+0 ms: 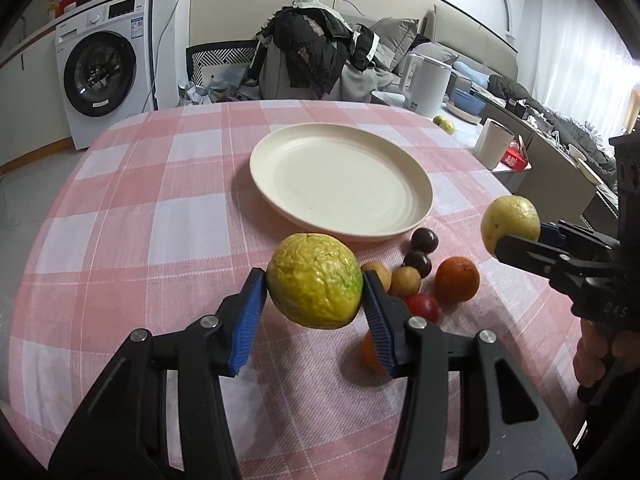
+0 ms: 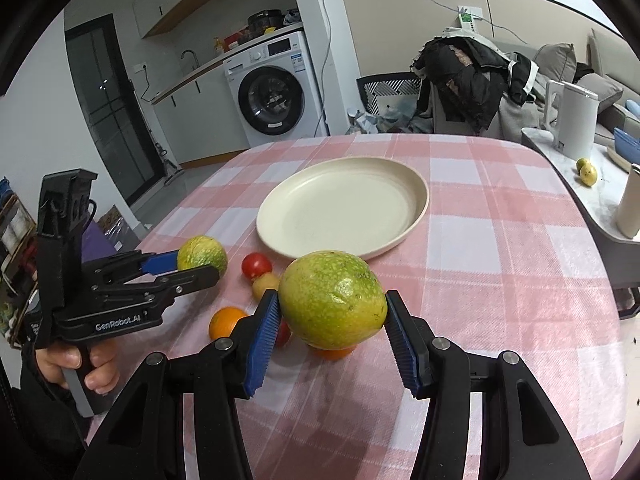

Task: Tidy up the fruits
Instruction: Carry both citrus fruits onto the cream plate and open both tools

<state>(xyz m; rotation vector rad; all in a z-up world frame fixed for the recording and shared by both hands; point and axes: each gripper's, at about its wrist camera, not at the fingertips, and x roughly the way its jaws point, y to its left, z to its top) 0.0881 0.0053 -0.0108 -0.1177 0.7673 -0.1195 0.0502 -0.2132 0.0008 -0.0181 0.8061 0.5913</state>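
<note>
My left gripper (image 1: 315, 292) is shut on a wrinkled yellow-green fruit (image 1: 312, 272), held just above the pink checked tablecloth (image 1: 160, 240). My right gripper (image 2: 332, 298) is shut on a larger green fruit (image 2: 332, 312), also lifted off the cloth. Each gripper shows in the other's view: the right gripper (image 1: 520, 236) at the right edge with its fruit (image 1: 510, 218), the left gripper (image 2: 196, 266) at the left with its fruit (image 2: 202, 254). An empty cream plate (image 1: 340, 184) (image 2: 342, 206) lies beyond both. Small fruits lie between the grippers: an orange (image 1: 457, 279), a red tomato (image 1: 424, 307), two dark ones (image 1: 425, 240).
A second orange (image 2: 227, 322) and a small yellow fruit (image 2: 265, 283) sit near the front of the cloth. A side counter on the right carries a white kettle (image 2: 572, 116) and two more fruits (image 2: 586, 172). A chair heaped with clothes (image 1: 316, 52) stands behind the table.
</note>
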